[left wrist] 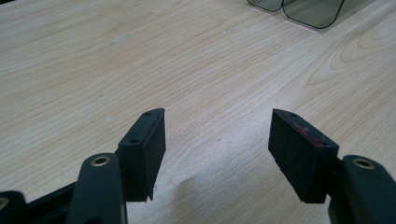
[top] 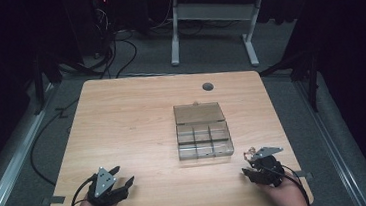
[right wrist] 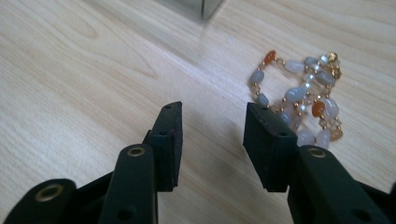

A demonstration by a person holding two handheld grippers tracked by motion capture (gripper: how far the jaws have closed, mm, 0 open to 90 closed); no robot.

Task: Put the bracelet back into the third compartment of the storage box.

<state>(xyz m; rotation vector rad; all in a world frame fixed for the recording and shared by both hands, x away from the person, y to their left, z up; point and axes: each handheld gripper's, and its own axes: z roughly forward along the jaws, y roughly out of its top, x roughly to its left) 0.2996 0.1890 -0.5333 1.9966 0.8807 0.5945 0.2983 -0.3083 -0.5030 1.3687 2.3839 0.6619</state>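
Our right gripper (right wrist: 212, 140), fingers apart and empty, should shift onto the bracelet (right wrist: 299, 98) (just beside it) before pinching; left gripper (left wrist: 217, 149) idles, fingers apart.

The high view is dim and grainy: only the wooden table (top: 139, 137) catches light from overhead, while the room around it sinks into near black. In the left gripper view the lighting is bright and even, a soft shadow pools on the wood just between and below the left gripper (left wrist: 217, 135), and the far grain blurs. Beyond the right gripper (right wrist: 212, 128), the bead bracelet (right wrist: 303, 98) is slightly soft, with small glints on its beads.
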